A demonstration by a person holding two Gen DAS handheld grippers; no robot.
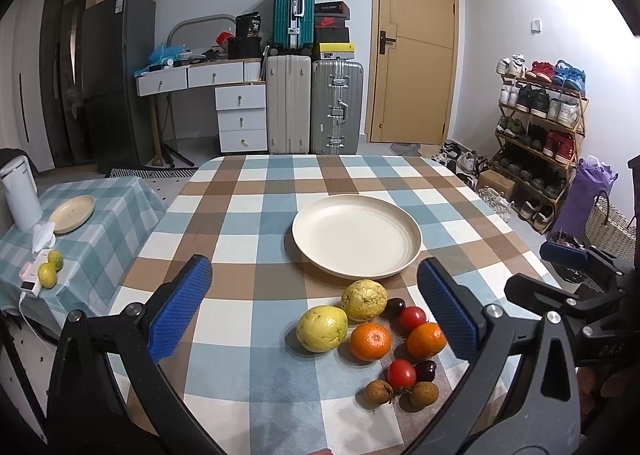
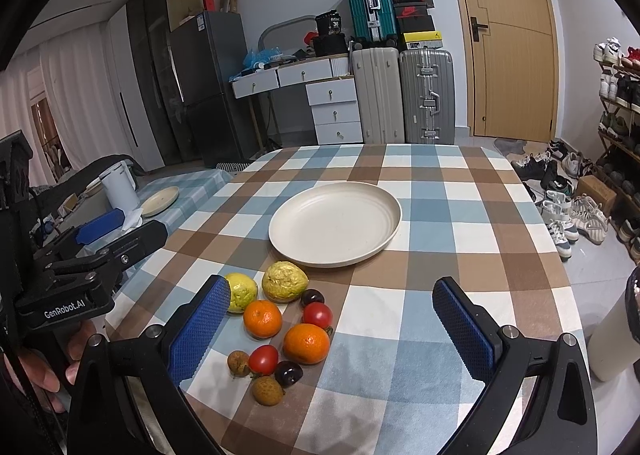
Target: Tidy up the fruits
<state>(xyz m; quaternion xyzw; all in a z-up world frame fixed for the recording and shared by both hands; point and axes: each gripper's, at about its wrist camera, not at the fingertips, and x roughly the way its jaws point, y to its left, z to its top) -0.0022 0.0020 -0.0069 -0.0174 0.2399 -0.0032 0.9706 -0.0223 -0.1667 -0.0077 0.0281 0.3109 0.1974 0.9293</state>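
Note:
An empty cream plate (image 1: 356, 235) (image 2: 334, 223) lies mid-table on the checked cloth. In front of it is a cluster of fruit: two yellow guavas (image 1: 322, 328) (image 2: 284, 281), two oranges (image 1: 370, 341) (image 2: 306, 343), two red tomatoes (image 1: 401, 373) (image 2: 263, 359), two dark cherries (image 1: 425, 370) (image 2: 288, 373) and two brown longans (image 1: 378, 391) (image 2: 267, 390). My left gripper (image 1: 316, 307) is open above the near table, the fruit between and below its blue pads. My right gripper (image 2: 332, 329) is open too, with the fruit toward its left pad. Neither holds anything.
A low side table (image 1: 80, 223) on the left carries a second plate (image 1: 73, 213), a white kettle (image 1: 19, 191), and two small yellow-green fruits (image 1: 51, 269). Suitcases (image 1: 312, 107), a drawer desk and a door stand behind. A shoe rack (image 1: 540, 127) lines the right wall.

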